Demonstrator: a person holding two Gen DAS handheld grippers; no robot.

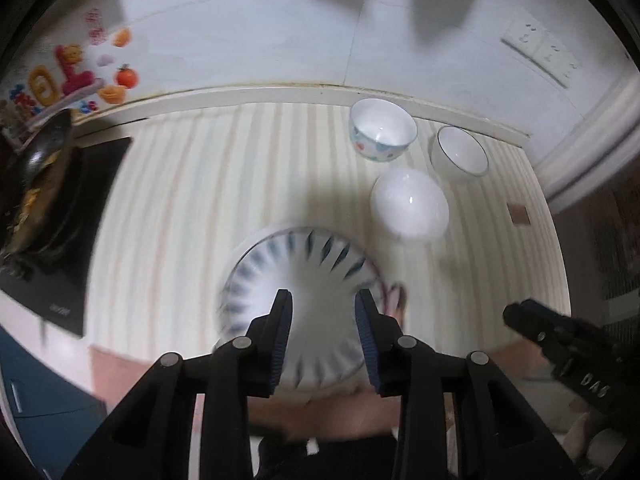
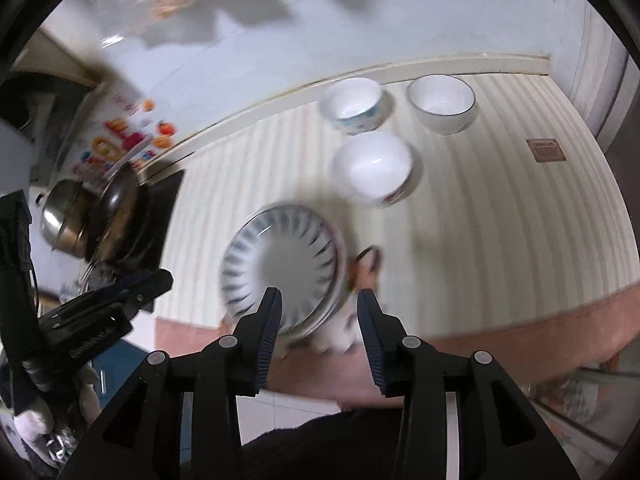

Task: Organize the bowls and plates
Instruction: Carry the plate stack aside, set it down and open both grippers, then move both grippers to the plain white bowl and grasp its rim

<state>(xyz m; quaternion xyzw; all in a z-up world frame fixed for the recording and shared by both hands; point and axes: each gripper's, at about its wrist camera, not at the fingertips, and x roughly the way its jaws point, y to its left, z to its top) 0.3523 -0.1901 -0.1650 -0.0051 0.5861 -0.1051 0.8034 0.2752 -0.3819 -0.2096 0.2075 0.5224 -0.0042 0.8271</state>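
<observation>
A white plate with blue dashes round its rim (image 1: 304, 280) lies near the counter's front edge; it also shows in the right wrist view (image 2: 280, 256), seemingly on top of another plate. Behind it stand three bowls: a plain white one (image 1: 410, 204) (image 2: 374, 170), a patterned one (image 1: 382, 128) (image 2: 354, 106) and a dark-rimmed white one (image 1: 460, 154) (image 2: 440, 102). My left gripper (image 1: 324, 300) is open above the plate's near part. My right gripper (image 2: 318, 300) is open over the plate's near right edge and appears in the left wrist view (image 1: 560, 344).
A striped cream countertop (image 1: 200, 200) meets a white tiled wall. A black cooktop (image 1: 60, 240) with a dark pan (image 2: 116, 200) and a steel pot (image 2: 64, 216) is on the left. A small brown label (image 2: 546, 150) lies at the right.
</observation>
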